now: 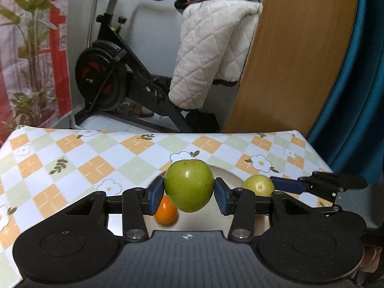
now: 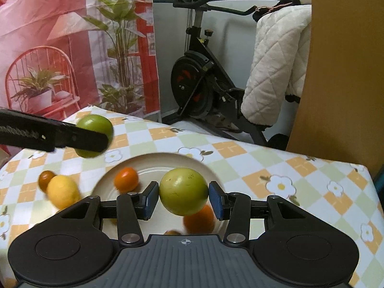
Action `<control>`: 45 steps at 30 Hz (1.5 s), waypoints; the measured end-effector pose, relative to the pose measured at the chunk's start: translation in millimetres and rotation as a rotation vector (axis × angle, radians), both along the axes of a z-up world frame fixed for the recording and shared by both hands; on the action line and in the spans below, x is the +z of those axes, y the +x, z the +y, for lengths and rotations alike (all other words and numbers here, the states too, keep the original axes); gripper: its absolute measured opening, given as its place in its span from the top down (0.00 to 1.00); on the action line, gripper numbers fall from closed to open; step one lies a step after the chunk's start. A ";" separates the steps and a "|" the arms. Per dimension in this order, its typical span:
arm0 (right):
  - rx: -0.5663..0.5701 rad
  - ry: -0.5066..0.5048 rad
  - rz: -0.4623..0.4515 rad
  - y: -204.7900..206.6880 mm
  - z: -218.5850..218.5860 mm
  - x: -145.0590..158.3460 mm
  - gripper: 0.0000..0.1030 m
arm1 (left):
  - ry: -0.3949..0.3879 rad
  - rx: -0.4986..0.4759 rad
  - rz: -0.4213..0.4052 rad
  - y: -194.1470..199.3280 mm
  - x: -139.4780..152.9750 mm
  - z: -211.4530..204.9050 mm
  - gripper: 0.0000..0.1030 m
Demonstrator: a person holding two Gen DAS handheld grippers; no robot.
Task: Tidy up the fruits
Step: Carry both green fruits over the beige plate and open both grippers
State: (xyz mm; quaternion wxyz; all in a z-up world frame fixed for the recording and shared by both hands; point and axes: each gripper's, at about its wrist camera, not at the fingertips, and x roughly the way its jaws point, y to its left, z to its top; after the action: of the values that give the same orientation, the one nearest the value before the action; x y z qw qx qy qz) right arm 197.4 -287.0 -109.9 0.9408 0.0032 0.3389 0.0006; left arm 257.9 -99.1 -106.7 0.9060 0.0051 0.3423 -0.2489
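Green apple (image 1: 189, 185) clamped in left gripper (image 1: 189, 193) — above plate (image 1: 230, 176).

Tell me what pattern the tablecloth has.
The tablecloth has orange, pale green and white diamond checks with white flowers, clearest in the right wrist view.

A home room: an exercise bike (image 1: 112, 72), a quilted blanket (image 1: 206, 55), and a desk (image 1: 72, 158) under floral checked cloth.
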 end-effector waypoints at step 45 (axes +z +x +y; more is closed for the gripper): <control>0.034 -0.033 0.059 34.6 -7.9 -32.1 0.55 | 0.035 -0.023 0.141 60.0 -43.0 -33.7 0.51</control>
State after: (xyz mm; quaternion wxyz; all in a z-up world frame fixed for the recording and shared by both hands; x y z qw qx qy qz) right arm 232.1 -294.8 -142.0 0.9303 -0.0180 0.3663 0.0109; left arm 317.8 -132.8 -149.7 0.8765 0.0076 0.4095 -0.2531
